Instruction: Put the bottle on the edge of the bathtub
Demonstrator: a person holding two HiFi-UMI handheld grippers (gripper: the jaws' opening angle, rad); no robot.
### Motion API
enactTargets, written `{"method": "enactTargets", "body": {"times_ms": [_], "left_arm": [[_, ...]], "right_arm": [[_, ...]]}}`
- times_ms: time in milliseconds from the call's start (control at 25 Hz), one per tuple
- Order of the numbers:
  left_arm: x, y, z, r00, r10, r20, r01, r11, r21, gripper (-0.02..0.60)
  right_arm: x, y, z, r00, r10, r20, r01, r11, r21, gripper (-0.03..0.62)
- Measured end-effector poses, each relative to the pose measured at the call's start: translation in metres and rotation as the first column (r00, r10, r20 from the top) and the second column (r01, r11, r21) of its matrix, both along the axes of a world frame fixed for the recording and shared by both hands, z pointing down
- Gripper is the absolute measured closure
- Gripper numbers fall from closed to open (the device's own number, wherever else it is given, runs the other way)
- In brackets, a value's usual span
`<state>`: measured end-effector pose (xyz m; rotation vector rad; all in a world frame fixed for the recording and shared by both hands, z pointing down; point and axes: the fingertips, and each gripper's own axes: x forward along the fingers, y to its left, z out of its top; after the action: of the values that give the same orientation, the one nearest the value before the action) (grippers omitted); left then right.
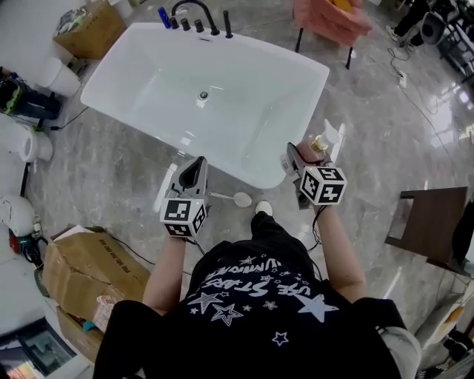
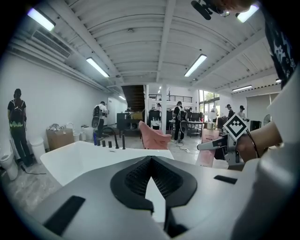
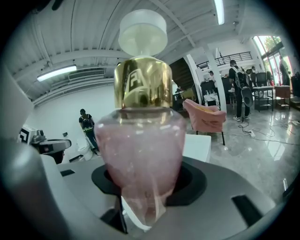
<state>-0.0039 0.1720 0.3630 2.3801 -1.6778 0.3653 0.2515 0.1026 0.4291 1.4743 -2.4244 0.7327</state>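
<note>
- A big, bright workshop hall with a glossy grey marble floor. A white freestanding bathtub stands in the middle, with a black faucet at its 12 o'clock end. A pink chair sits beyond that, and a cardboard box is off at 10 o'clock.
- The person stands at the tub's 6 o'clock end with both tools raised.
- The right gripper is spread wide and pinching a perfume bottle by its rounded pink body. The bottle is upright, with the gold collar and pale round cap above the jaws.
- The bottle is in the air at the person's 1 o'clock, just beside the tub's 4 o'clock corner. It is not on the rim yet.
- The left gripper has its jaws pressed together with nothing between them. It hovers at 11 o'clock over the tub's near edge.
- The bottle looks like smooth glass, so I'd expect it to be stiff, slick and breakable, and the cap may make it a little top-heavy.
- The broad belly, where it is gripped now, seems the right place to hold it, never the cap.
- The rim looks narrow and glossy, so the base should land flat before the grip lets go.
</note>
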Motion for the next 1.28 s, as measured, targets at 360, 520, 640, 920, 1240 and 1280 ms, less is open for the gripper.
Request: {"method": "enactTargets", "body": {"times_ms": [360,520,640,920,1240,1280], "left_arm": [[0.009,-0.067,0.009,0.998,-0.051,0.022,0.052,0.998,-0.033,0.568],[-0.002,-0.091,0.013,0.998,-0.061,0.028,0.062,0.997,-0.036,0.568],[-0.011,-0.115,0.015,0.998,-0.048,0.027,0.049,0.998,-0.035,0.568],[-0.051,-0.187,0.026,1.000,0.028,0.005,-0.028,0.999,-0.034,0.568],[-0.112,-0.301,0.044,0.984,0.180,-0.007,-0.180,0.982,-0.049,0.568],[-0.119,-0.314,0.047,0.981,0.196,-0.003,-0.196,0.979,-0.047,0.568]], "right_arm": [[0.008,-0.075,0.025,0.999,-0.040,0.005,0.040,0.998,-0.042,0.370],[-0.005,-0.100,0.032,0.999,-0.045,-0.008,0.045,0.998,-0.045,0.370],[-0.014,-0.121,0.034,0.999,-0.033,-0.005,0.033,0.998,-0.051,0.370],[-0.045,-0.178,0.044,0.998,0.063,-0.020,-0.064,0.996,-0.064,0.370],[-0.109,-0.257,0.047,0.976,0.210,-0.063,-0.213,0.975,-0.055,0.370],[-0.118,-0.268,0.050,0.973,0.223,-0.064,-0.226,0.973,-0.054,0.370]]}}
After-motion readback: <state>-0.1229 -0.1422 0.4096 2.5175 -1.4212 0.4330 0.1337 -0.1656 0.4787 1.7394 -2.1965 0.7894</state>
